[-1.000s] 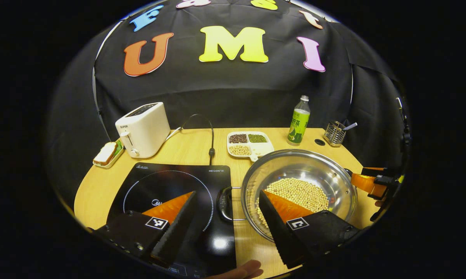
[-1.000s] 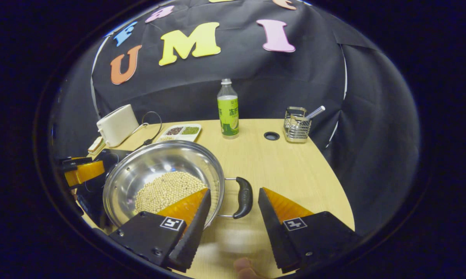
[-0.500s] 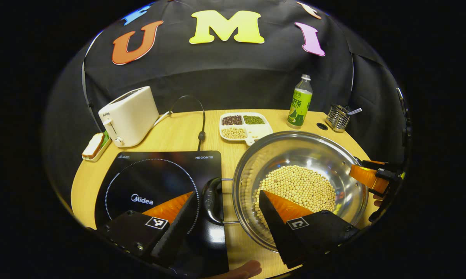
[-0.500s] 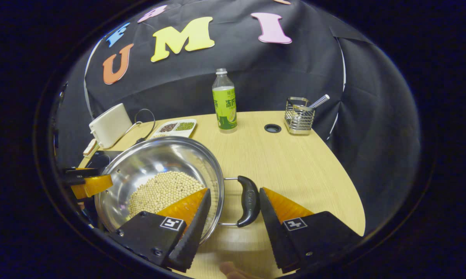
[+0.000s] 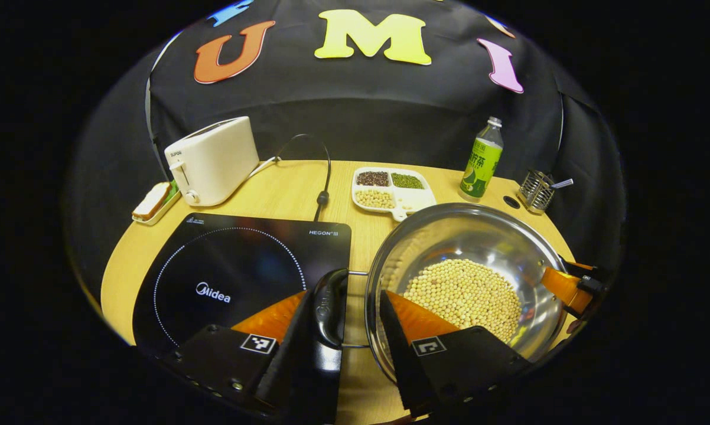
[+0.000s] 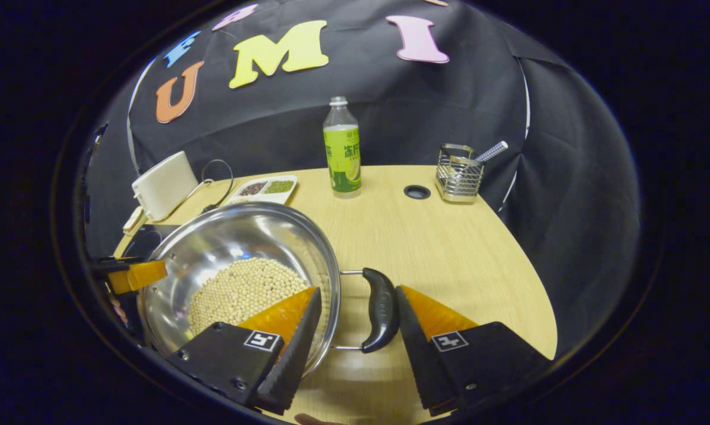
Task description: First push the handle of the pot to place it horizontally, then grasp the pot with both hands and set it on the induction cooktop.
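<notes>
Tabletop (image 5: 272, 195): both grippers (image 5: 343, 319) (image 6: 355, 316) astride pot (image 5: 467, 248) handles.

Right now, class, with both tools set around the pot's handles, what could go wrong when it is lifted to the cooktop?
1. The right tool stands open around its black handle; lifting before it closes could tip the pot.
2. The loose soybeans could spill if the pot tilts.
3. The left tool looks only partly closed around its handle, so that side may slip.
</notes>
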`<action>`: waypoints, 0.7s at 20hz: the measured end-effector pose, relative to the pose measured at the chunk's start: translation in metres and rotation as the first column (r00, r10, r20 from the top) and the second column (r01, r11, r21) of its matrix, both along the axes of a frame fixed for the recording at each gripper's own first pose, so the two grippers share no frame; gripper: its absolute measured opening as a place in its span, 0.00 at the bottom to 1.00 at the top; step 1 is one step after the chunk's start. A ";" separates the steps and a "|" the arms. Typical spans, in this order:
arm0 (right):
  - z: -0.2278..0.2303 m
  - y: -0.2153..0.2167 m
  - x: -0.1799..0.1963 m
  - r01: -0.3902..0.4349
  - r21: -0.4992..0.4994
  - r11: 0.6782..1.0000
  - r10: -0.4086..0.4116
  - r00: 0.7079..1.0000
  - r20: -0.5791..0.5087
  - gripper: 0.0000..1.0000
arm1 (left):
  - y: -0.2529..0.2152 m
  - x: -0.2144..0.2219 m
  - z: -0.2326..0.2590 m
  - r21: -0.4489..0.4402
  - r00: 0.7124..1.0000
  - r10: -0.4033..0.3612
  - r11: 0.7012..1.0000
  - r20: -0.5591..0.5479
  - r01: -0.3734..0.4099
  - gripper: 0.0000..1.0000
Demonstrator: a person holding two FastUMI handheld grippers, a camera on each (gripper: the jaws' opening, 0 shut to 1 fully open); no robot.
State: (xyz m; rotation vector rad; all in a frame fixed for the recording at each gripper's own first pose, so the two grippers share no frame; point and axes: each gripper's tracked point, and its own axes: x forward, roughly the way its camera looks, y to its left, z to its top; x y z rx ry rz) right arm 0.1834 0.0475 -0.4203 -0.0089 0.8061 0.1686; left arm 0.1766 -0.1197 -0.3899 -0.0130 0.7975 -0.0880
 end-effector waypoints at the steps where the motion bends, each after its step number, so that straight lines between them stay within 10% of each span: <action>1: 0.000 0.000 -0.001 0.001 0.003 1.000 -0.001 1.000 -0.006 0.79 | 0.001 0.000 -0.001 0.022 1.000 -0.009 1.000 0.009 0.009 0.68; 14: 0.004 -0.003 -0.025 0.058 -0.001 0.998 -0.058 0.995 -0.082 0.64 | 0.010 -0.023 0.001 0.009 1.000 -0.011 1.000 -0.007 0.011 0.56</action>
